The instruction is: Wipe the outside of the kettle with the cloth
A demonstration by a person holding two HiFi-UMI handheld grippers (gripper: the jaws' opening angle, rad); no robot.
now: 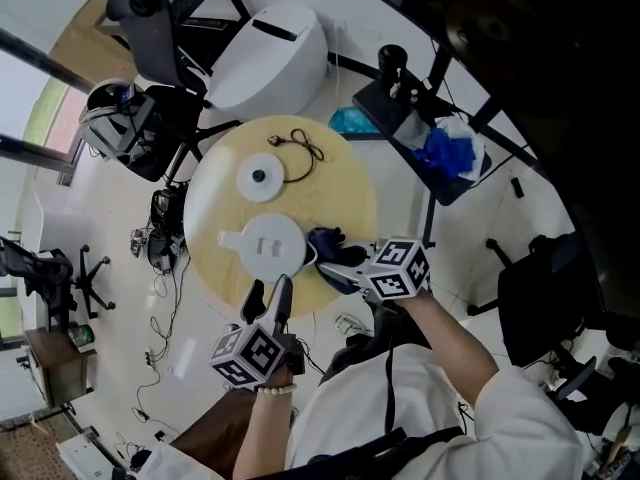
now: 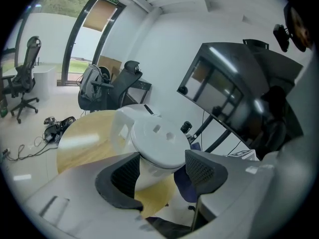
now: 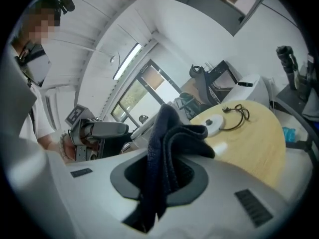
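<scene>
Right tool (image 3: 164,176) clamps cloth (image 3: 172,138), left tool (image 2: 162,169) agape (kettle (image 2: 157,143) near table (image 2: 89,138) edge)

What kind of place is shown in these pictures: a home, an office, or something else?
Probably an office or a lab room, not a home. Swivel office chairs stand about, a large screen stands nearby, and cables lie loose beside the round table.
</scene>
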